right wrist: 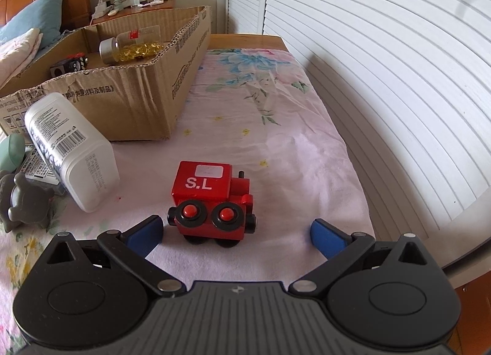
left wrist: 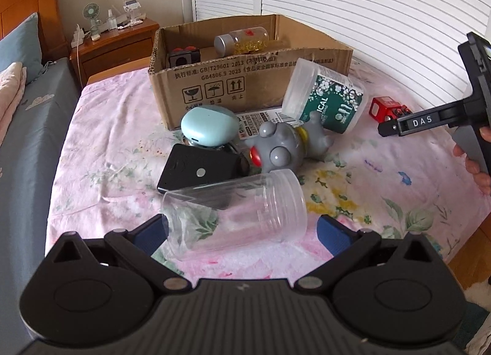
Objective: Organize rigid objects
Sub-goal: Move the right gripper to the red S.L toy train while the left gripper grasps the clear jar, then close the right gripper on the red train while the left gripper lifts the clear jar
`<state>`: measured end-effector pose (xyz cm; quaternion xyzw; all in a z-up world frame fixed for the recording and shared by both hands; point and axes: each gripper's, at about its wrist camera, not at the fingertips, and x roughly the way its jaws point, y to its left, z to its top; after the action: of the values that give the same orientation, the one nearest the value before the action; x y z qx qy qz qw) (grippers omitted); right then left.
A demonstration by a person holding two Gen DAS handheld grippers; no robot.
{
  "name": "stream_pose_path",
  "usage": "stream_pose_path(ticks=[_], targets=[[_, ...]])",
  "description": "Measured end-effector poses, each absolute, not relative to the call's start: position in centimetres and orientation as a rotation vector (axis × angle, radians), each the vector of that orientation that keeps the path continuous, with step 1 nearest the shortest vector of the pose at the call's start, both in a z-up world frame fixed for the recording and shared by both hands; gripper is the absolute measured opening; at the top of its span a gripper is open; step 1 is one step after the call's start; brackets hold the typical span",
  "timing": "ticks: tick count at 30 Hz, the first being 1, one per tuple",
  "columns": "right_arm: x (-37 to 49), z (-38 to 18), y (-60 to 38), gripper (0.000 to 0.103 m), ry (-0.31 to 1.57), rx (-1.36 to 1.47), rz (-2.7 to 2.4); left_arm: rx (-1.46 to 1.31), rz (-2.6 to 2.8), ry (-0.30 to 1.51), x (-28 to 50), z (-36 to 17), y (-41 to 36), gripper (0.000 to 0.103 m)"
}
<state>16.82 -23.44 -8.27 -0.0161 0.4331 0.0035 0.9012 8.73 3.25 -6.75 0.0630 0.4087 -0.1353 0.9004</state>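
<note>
My left gripper [left wrist: 242,233] is open, its blue pads either side of a clear plastic jar [left wrist: 236,209] lying on its side on the floral sheet. Behind it lie a black box [left wrist: 199,172], a grey toy figure [left wrist: 285,146], a pale blue case [left wrist: 208,125] and a white tub with a green label [left wrist: 322,97]. My right gripper [right wrist: 237,233] is open, with a red toy train [right wrist: 211,201] marked S.L between its pads. The train also shows in the left wrist view [left wrist: 388,108], next to the right gripper [left wrist: 389,128].
An open cardboard box [left wrist: 245,79] stands at the back, holding a bottle of yellow capsules [left wrist: 242,40] and a dark block [left wrist: 184,55]. White louvred doors [right wrist: 383,79] run along the right. A wooden nightstand [left wrist: 113,45] and a bed [left wrist: 27,128] lie to the left.
</note>
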Motion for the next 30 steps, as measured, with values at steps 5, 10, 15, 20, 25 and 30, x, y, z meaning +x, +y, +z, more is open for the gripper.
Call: stream_pose_path(ticks=[5,10,15,20,25,30], targets=[[16.7,-8.3,-23.4,0.103,0.879,-0.059,0.053,0.161,-0.302,0.848,9.7,-6.8,2.0,0.102],[16.9,-8.4,-23.7,0.103,0.861,-0.074,0.089,0.151,-0.281,0.866,10.2,-7.1,2.0,0.102],[16.8,-8.2,-23.5,0.103,0.871,-0.064,0.055,0.092,-0.271,0.876,10.7,-7.0,2.6,0.097],[16.1,-8.0,-23.4,0.103,0.831,-0.048,0.08,0.07,-0.279,0.886,10.9,-7.0,3.2,0.094],[16.5,-8.0,-22.6,0.084,0.828,-0.076,0.115,0.072,-0.28,0.884,10.8,-7.0,3.4,0.094],[17.2,-7.7,-22.0,0.071,0.824,-0.089,0.135,0.067,-0.286,0.885,10.9,-7.0,3.5,0.094]])
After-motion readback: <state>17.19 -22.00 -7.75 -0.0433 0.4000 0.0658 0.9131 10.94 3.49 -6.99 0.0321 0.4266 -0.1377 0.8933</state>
